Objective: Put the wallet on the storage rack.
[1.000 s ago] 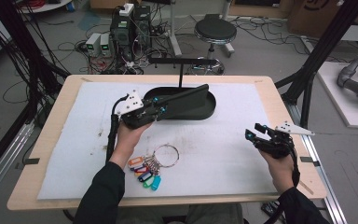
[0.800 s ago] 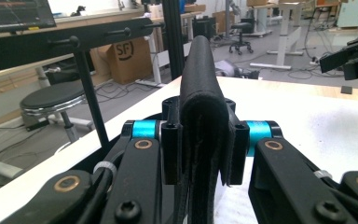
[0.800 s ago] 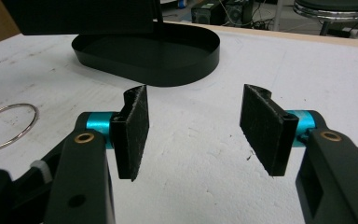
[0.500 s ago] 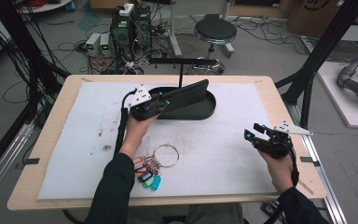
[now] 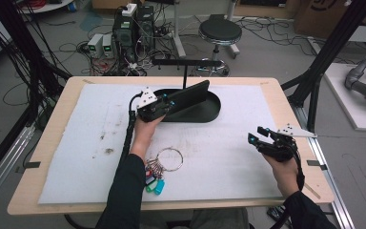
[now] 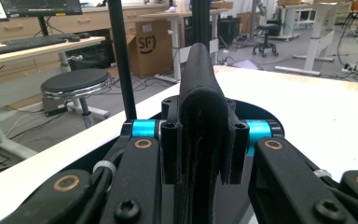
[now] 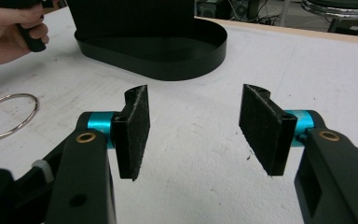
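My left gripper (image 5: 167, 103) is shut on a flat black wallet (image 5: 188, 97), holding it edge-up over the black oval tray (image 5: 213, 111) at the back of the table. In the left gripper view the wallet (image 6: 202, 107) stands clamped between both pads, with the tray's rim (image 6: 254, 108) behind it. My right gripper (image 5: 256, 135) rests near the table's right edge, open with nothing between its pads (image 7: 134, 130). The right gripper view shows the tray (image 7: 177, 56) ahead and the person's left hand (image 7: 9, 32) at the top left.
A metal key ring (image 5: 170, 158) with several coloured tags (image 5: 154, 182) lies on the white mat (image 5: 76, 152) near the front. A black T-shaped stand (image 5: 186, 67) rises behind the tray. A stool (image 5: 219, 33) and cables lie on the floor beyond the table.
The left gripper has carried the wallet away from the person and lower, over the tray. The right gripper has stayed put.
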